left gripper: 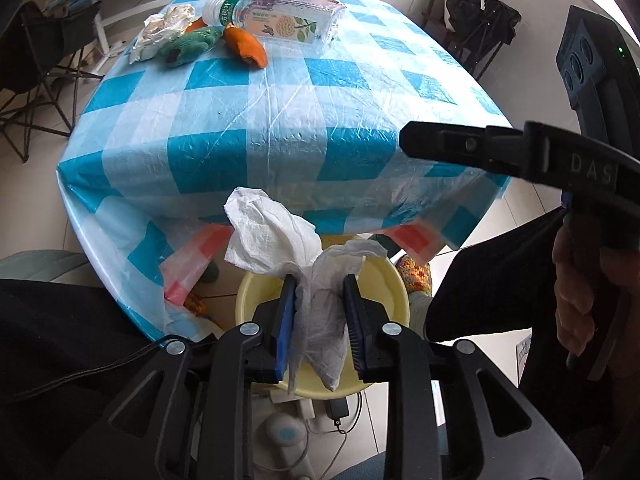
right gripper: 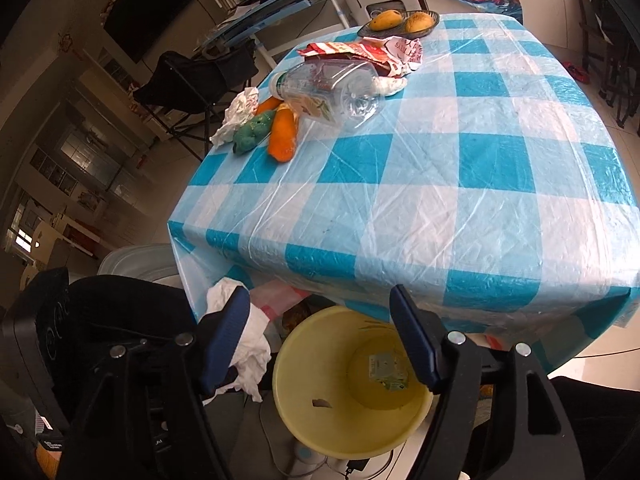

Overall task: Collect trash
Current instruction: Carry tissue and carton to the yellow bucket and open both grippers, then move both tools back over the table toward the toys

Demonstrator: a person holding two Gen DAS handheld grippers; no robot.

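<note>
A: Start big. What fills the view?

B: The table (right gripper: 460,184) under its blue-checked cloth, with the yellow bin (right gripper: 352,436) on the floor at its near edge.

A: And the step in hand?

B: Dropping one piece, I'd judge. The left gripper (left gripper: 318,320) has its jaws pinched on a crumpled white tissue (left gripper: 280,240), held right above the bin's mouth. The next move calls for opening those jaws so it falls inside (not onto the rim).

A: The other tool?

B: The right gripper (right gripper: 332,340) hangs over the bin too, jaws wide and holding nothing.

A: What's in the bin?

B: Little: a small label-like scrap (right gripper: 386,372) at the bottom and a brown fleck (right gripper: 320,403) on the wall.

A: What's left?

B: At the far end, a clear bottle (right gripper: 328,90), orange peel (right gripper: 283,136), a crumpled wrapper (right gripper: 238,114).
</note>
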